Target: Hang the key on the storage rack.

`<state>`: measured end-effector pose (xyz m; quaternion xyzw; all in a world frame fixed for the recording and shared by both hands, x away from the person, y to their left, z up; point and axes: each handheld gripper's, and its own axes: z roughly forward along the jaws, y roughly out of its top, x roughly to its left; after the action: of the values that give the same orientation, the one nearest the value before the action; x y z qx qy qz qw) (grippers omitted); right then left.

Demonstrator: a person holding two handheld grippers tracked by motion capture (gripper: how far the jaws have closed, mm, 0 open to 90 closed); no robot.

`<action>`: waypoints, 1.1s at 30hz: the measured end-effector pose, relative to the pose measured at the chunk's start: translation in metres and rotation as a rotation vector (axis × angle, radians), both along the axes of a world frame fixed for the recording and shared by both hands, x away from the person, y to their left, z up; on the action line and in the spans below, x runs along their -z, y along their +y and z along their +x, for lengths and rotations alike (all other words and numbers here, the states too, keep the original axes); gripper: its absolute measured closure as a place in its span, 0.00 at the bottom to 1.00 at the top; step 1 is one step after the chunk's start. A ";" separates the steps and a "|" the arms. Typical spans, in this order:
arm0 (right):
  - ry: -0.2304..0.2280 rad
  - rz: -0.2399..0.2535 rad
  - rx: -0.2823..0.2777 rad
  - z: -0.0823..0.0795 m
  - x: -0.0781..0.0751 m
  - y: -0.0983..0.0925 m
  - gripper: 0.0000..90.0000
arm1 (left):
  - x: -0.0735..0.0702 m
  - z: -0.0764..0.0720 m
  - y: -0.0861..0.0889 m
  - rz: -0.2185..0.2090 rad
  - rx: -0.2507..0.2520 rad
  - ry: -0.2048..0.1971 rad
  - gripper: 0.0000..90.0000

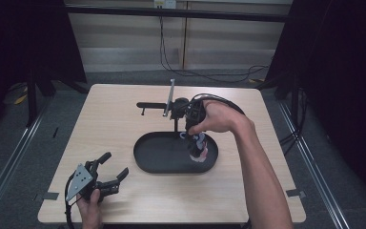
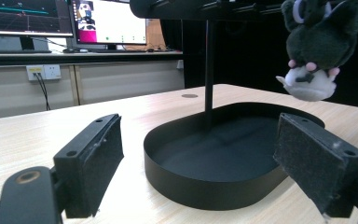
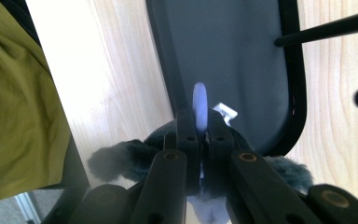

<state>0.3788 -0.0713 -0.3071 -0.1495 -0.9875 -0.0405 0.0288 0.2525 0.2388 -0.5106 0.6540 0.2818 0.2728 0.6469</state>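
Left gripper (image 1: 106, 177) rests on the tabletop (image 1: 124, 124) at the near left corner, held by the left hand (image 1: 91, 210). Its fingers (image 2: 93, 161) are spread wide with nothing between them; in the left gripper view they frame the tray (image 2: 205, 186) ahead.

Tray: black, oval, shallow, sits near the tabletop's middle. A thin black post (image 2: 209, 70) rises from its far rim to a stand (image 1: 171, 106) with a horizontal arm above.

Right gripper (image 1: 195, 138) is held by the right hand (image 1: 217, 118) above the tray's right half, pointing down. Its fingers (image 3: 186, 135) are pressed together on a pale loop (image 3: 200, 109) at the top of a plush toy (image 1: 198, 150), pinching it. Toy: dark grey fur, white underside, small pink spots. In the left gripper view the toy (image 2: 314, 46) hangs in the air above the tray's far right side, clear of the tray floor, not touching rim or post. In the right gripper view dark fur shows on both sides of the fingers, with the tray floor (image 3: 233, 60) directly beneath.

Beyond the tabletop: grey floor, cables, a pale cabinet wall. The left gripper view shows monitors (image 2: 107, 21) on a desk further off.
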 end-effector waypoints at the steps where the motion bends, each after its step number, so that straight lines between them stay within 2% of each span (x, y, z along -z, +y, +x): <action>1: -0.001 0.001 0.006 0.003 0.001 -0.001 0.97 | 0.000 0.000 0.000 0.006 0.000 -0.001 0.17; 3: 0.006 -0.008 0.006 0.006 0.003 -0.001 0.97 | 0.000 0.000 0.000 0.000 0.000 0.000 0.17; 6: -0.010 -0.029 0.005 0.010 0.003 0.000 0.97 | 0.000 0.000 0.000 0.004 0.002 0.001 0.17; 9: -0.021 -0.017 0.009 0.014 0.001 -0.001 0.97 | 0.000 0.000 0.000 -0.002 0.001 0.002 0.17; 13: -0.017 -0.037 0.023 0.023 -0.001 -0.004 0.97 | 0.000 0.000 0.000 0.007 0.001 0.004 0.17; 14: -0.021 -0.033 0.027 0.025 0.000 -0.004 0.97 | 0.000 0.000 -0.001 -0.007 0.002 -0.001 0.17; 19: -0.021 -0.047 0.046 0.034 0.001 -0.005 0.97 | 0.000 0.000 0.000 -0.002 0.002 -0.004 0.17; 25: -0.029 -0.029 0.050 0.038 -0.004 -0.004 0.97 | 0.000 0.000 0.000 -0.003 0.001 -0.005 0.17; 26: -0.025 -0.036 0.047 0.039 -0.004 -0.003 0.97 | 0.000 0.000 0.000 -0.003 0.001 -0.004 0.17; 28: -0.050 -0.043 0.045 0.040 -0.003 -0.002 0.97 | 0.000 0.000 0.000 0.007 0.002 -0.005 0.17; 33: -0.049 -0.054 0.049 0.042 -0.003 -0.002 0.97 | 0.000 0.000 0.000 0.007 0.003 -0.005 0.17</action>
<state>0.4210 -0.0728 -0.3042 -0.1733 -0.9847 -0.0182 -0.0006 0.2523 0.2389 -0.5106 0.6558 0.2784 0.2743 0.6459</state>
